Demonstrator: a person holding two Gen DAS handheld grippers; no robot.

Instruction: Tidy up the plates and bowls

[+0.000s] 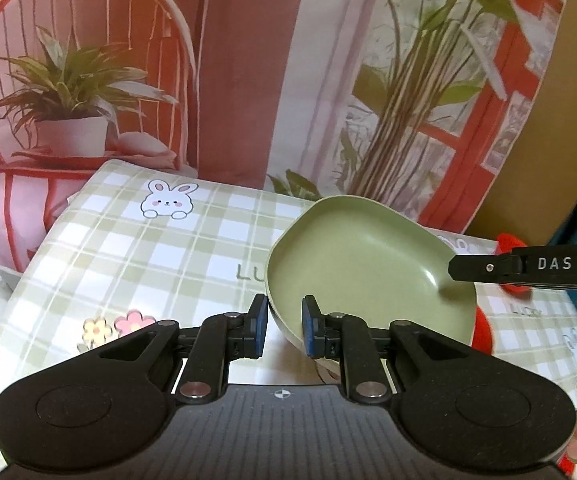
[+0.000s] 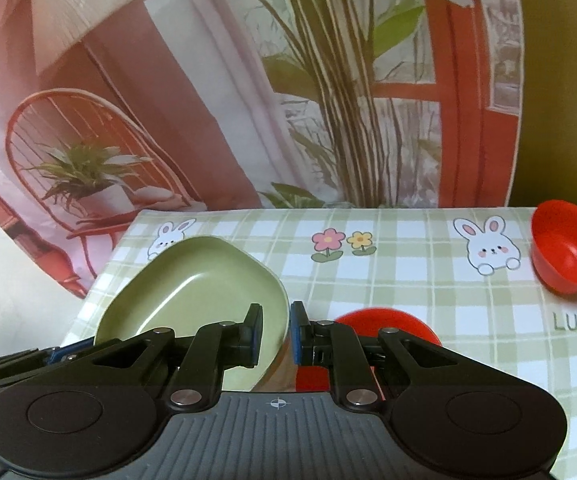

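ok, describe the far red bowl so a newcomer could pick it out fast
Start at the green-and-white checked tablecloth and follow its back edge to the right corner. Just right of the printed rabbit sits the red bowl, tilted with its opening facing the camera. Unlike the other red dish by the right gripper, it stands alone.
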